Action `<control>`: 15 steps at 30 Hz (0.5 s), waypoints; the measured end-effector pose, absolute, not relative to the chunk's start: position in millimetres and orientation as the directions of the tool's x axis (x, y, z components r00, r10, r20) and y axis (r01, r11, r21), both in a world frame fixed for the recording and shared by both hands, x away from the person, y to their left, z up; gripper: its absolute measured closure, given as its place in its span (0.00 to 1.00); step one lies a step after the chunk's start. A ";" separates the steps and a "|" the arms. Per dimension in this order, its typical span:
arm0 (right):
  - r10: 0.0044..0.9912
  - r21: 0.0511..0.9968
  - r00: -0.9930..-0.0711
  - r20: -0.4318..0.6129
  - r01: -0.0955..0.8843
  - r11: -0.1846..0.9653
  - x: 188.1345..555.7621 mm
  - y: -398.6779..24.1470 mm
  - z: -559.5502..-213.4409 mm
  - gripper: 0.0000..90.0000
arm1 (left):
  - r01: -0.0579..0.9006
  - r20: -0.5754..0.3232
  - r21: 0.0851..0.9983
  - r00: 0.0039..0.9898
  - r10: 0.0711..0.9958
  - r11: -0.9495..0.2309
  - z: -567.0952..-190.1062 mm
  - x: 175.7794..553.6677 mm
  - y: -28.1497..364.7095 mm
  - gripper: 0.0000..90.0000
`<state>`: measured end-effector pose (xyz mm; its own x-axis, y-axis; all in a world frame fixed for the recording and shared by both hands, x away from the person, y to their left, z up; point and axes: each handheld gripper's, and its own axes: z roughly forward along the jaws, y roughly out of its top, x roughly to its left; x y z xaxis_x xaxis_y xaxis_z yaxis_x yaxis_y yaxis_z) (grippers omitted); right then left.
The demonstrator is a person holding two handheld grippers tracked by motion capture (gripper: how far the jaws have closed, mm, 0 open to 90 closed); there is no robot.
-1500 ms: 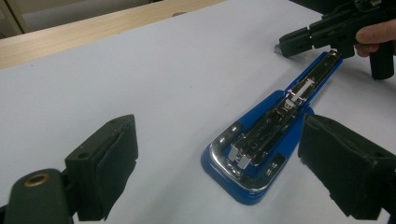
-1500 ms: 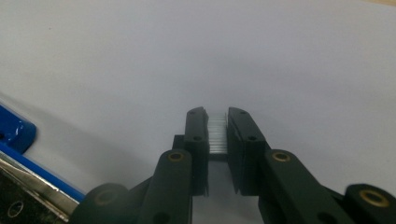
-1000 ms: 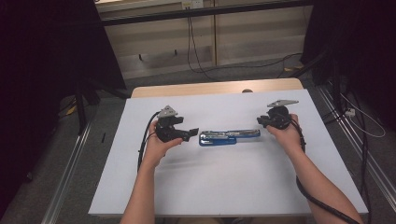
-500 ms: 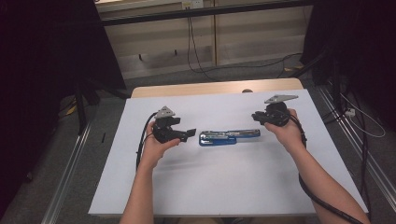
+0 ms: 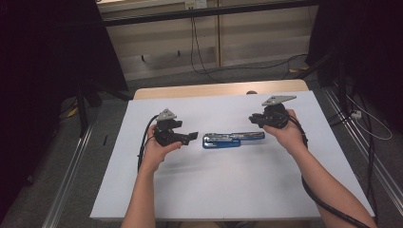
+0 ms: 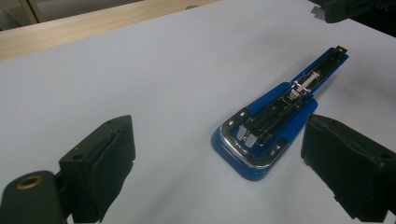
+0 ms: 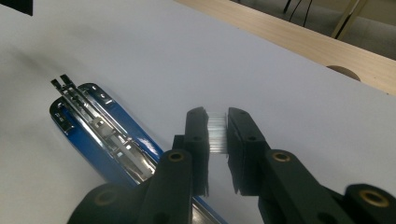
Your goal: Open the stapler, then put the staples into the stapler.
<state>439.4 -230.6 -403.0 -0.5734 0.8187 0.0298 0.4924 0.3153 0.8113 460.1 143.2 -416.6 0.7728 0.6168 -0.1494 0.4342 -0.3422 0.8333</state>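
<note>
A blue stapler [image 5: 233, 139] lies swung open and flat on the white table [image 5: 228, 190], with its metal staple channel [image 6: 275, 123] facing up. My left gripper [image 5: 192, 137] hovers just off the stapler's left end, jaws open and wide apart [image 6: 219, 135], nothing between them. My right gripper [image 5: 254, 118] hangs a little above the stapler's right end. It is shut on a small silvery strip of staples [image 7: 216, 133], pinched between its pads. The stapler [image 7: 102, 130] runs off to the lower left below that gripper [image 7: 217, 126].
The white sheet covers a wooden tabletop whose far edge [image 5: 214, 90] shows bare, with a round hole [image 7: 343, 71] in it. Cables trail from both grippers over the table. Metal rails and dark curtains flank the table.
My right hand has lifted slightly and drifted left, the staple strip still in its jaws. The left hand and the stapler have stayed where they were.
</note>
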 end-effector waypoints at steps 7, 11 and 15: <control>0.802 0.813 -0.597 0.020 0.476 0.334 438.6 -226.0 -398.7 0.88 | 0.437 -0.151 0.832 0.770 0.619 -0.341 -416.6 458.6 144.4 0.11; 0.795 0.814 -0.607 0.022 0.472 0.338 439.6 -223.7 -397.6 0.88 | 0.440 -0.150 0.830 0.769 0.622 -0.343 -416.7 458.5 146.0 0.11; 0.785 0.818 -0.619 0.024 0.464 0.341 440.6 -220.8 -396.8 0.88 | 0.437 -0.149 0.832 0.769 0.622 -0.342 -416.7 458.7 146.8 0.11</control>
<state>440.6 -220.8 -396.8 -0.6187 0.7853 0.0240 0.4642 0.3408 0.8175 458.7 146.8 -416.7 0.7689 0.6218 -0.1490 0.4375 -0.3415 0.8319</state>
